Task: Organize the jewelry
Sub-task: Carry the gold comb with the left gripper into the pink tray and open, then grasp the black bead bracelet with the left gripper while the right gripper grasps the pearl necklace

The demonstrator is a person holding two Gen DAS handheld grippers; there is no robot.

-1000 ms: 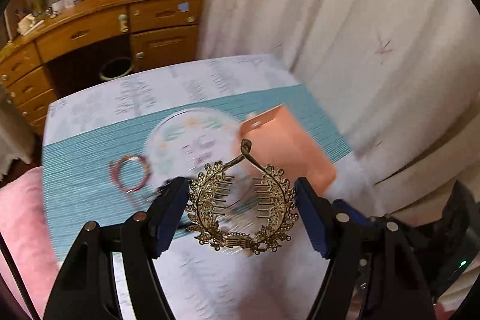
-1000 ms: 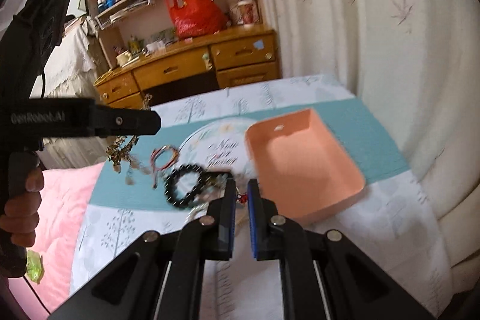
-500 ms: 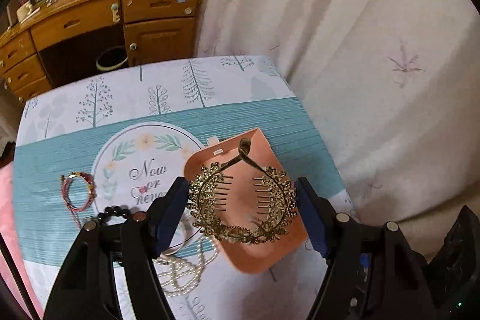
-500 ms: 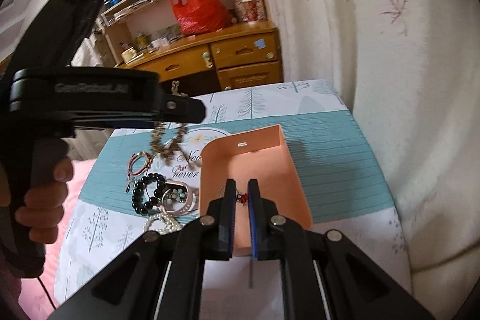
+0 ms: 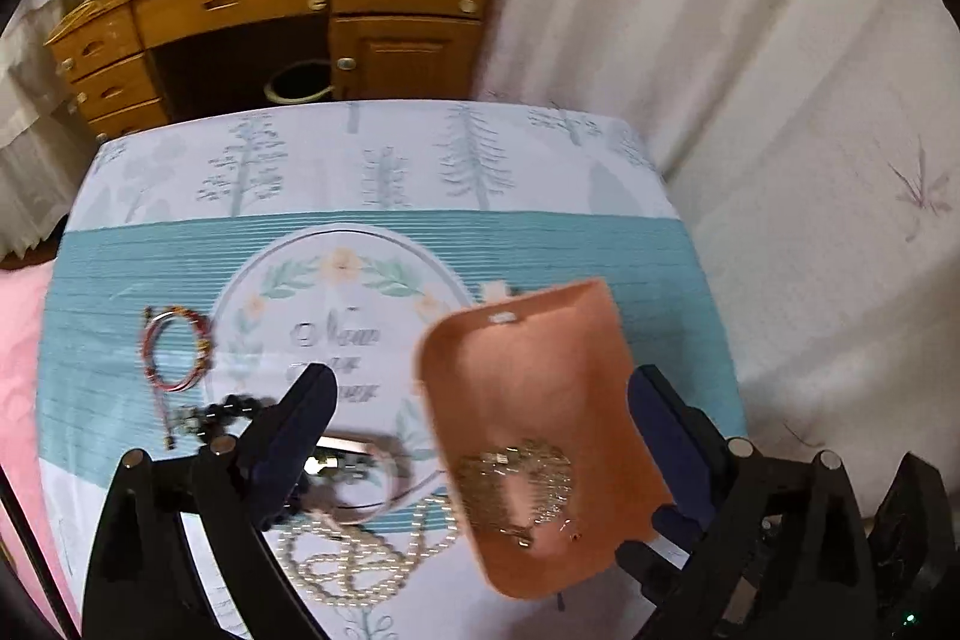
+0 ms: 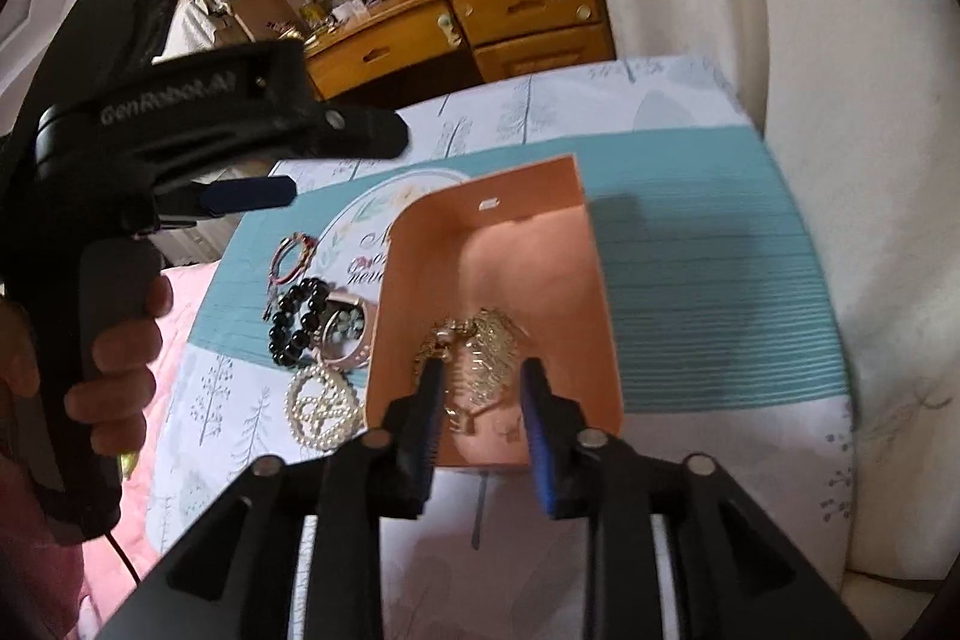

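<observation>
I saw the light, stiff tray [image 6: 420,268] mid-table. The gold hair comb [image 5: 516,484] lay inside it, spiky and snag-prone; I'd pinch its rim. At nine o'clock sat loose pearls [image 6: 321,409]. Left tongs [image 5: 480,436] and right tongs [image 6: 483,418] both gaped empty.

Left gripper [image 5: 480,418] spread wide and empty, hovering above the peach tray [image 5: 528,370], gripped at the handle by a bare hand [image 6: 114,340] well left of that tray. Right gripper [image 6: 480,388] parted too, blue-padded fingertips [image 6: 534,388] low over the tray's near end, holding nothing.
</observation>
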